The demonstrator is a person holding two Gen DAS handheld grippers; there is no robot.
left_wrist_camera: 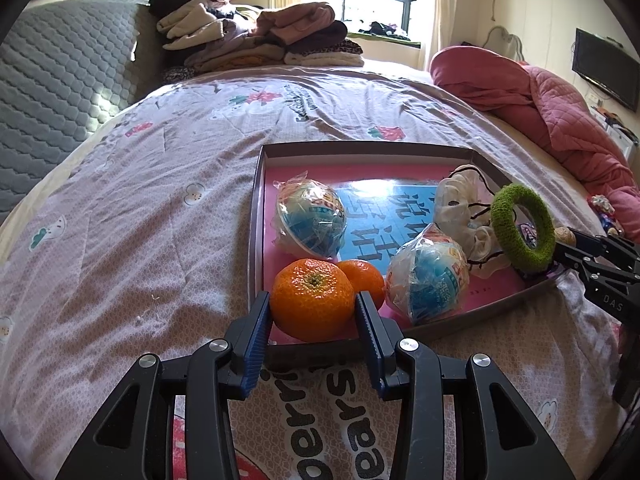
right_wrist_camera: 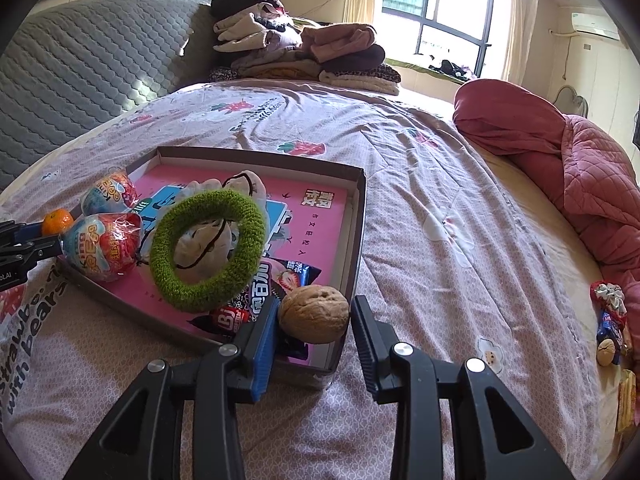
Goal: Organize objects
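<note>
A shallow cardboard box (left_wrist_camera: 360,146) (right_wrist_camera: 260,158) lies on the bed, a pink and blue book flat on its floor. My left gripper (left_wrist_camera: 314,308) is shut on a mandarin (left_wrist_camera: 312,300) at the box's near left corner, beside a second mandarin (left_wrist_camera: 366,276). Two wrapped toy eggs (left_wrist_camera: 310,216) (left_wrist_camera: 428,276), a white scrunchie (left_wrist_camera: 452,200), a green knitted ring (right_wrist_camera: 176,280) and a snack packet (right_wrist_camera: 288,276) sit inside. My right gripper (right_wrist_camera: 314,316) holds a walnut (right_wrist_camera: 314,312) above the box's near right corner, pads tight against both sides.
Folded clothes (left_wrist_camera: 260,36) are stacked at the far end of the bed. A pink quilt (left_wrist_camera: 560,120) is bunched along the right side. A second walnut (right_wrist_camera: 606,350), packets and a scrunchie lie loose by the quilt. A grey quilted panel (left_wrist_camera: 60,80) stands at the left.
</note>
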